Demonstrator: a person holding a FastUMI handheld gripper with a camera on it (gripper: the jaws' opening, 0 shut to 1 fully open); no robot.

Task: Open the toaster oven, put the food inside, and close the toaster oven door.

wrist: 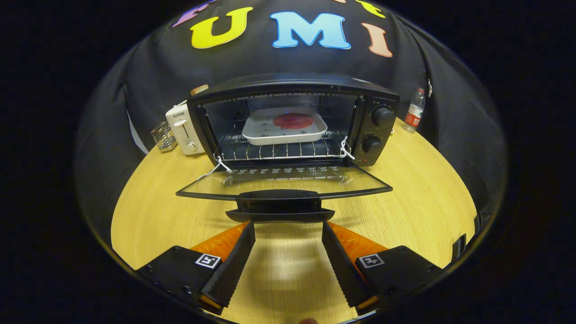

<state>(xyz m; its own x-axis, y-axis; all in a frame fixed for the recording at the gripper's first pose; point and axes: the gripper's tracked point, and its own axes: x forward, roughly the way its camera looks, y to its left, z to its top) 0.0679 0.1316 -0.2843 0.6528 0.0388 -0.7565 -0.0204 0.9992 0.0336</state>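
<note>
Gripper view: gripper [288, 227] open, empty; door handle [280, 206] dead ahead at fingertips, lying crosswise; food [293, 120] already in oven [292, 119] beyond.

- My gripper [288, 231] has its fingers spread apart, tips just under the black handle [280, 206] of the toaster oven [292, 121], which is black too.
- Its clear glass door [283, 180] has a black rim.
- Inside, a white tray [284, 126] carries a red round of food [293, 120].
- The table [414, 189] is pale yellow wood grain.
- A white toaster [183, 130] stands beside the oven.
- The bottle [414, 110] is clear with a red label.
</note>
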